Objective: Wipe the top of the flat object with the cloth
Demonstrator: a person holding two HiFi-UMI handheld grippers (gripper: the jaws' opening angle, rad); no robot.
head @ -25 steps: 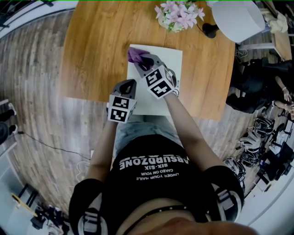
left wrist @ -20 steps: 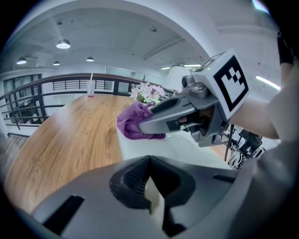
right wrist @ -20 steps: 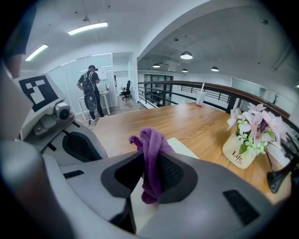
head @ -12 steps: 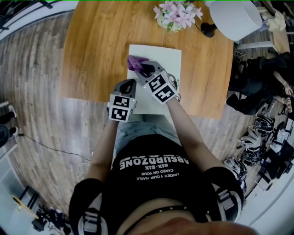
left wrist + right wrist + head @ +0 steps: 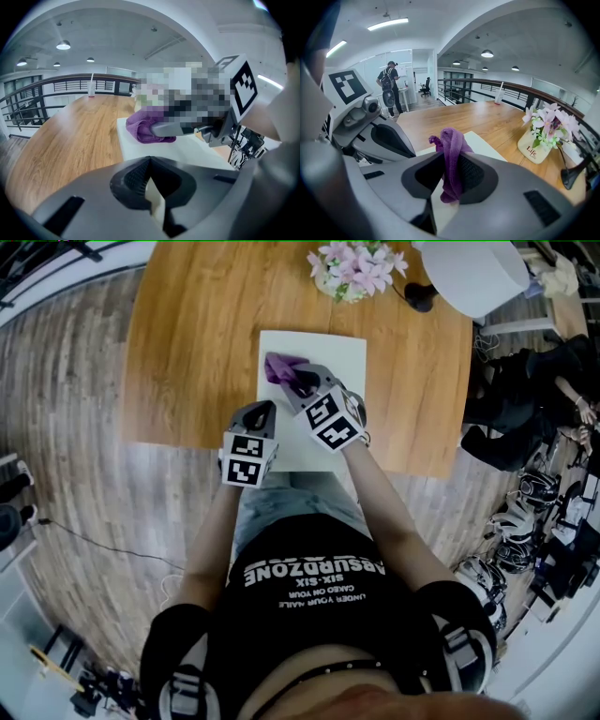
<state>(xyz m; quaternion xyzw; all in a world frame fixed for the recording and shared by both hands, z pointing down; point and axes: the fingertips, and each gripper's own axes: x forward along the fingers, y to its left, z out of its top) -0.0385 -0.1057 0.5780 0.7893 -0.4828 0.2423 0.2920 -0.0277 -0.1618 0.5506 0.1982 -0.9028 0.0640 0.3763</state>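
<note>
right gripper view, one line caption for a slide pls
Right gripper shut on a purple cloth over the white board, flowers on the wooden table beyond.

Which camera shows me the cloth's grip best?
Right gripper view: the purple cloth sits pinched between the right tongs. Head view shows it bunched on the white board; left gripper view shows it side-on.
</note>
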